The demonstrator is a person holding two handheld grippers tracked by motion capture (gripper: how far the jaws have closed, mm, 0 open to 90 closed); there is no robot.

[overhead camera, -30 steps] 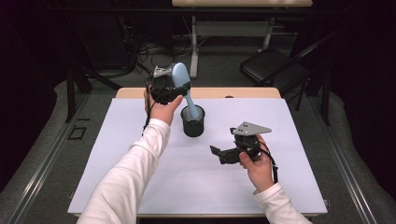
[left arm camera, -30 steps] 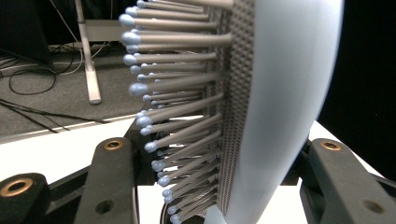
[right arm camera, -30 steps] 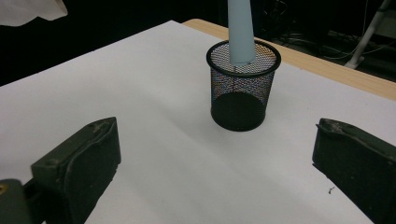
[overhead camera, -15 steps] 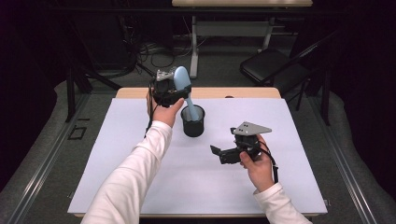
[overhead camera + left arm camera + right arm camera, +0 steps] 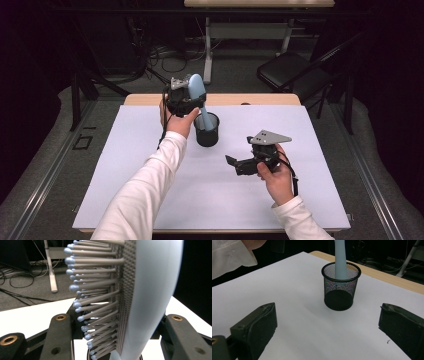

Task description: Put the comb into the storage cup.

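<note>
High view: we are holding the left gripper (image 5: 186,101) closed on the hairbrush (image 5: 196,90) head, its handle standing inside the mesh cup (image 5: 207,131) at twelve o'clock on the white table (image 5: 125,165). The right gripper (image 5: 240,164) is resting at four o'clock of the cup, well apart.

Left gripper view: jaws are clamping the hairbrush (image 5: 140,297) head, bristles pointing to nine o'clock.

Right gripper view: jaws are standing wide open, gripping nothing; the cup (image 5: 340,287) with the handle (image 5: 340,258) is sitting at twelve o'clock.

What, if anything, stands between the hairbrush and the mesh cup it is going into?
Nothing visible does. The left gripper is shut on the hairbrush, and the brush handle already reaches down inside the mesh cup. The right gripper rests open, apart from the cup, on the white table.
</note>
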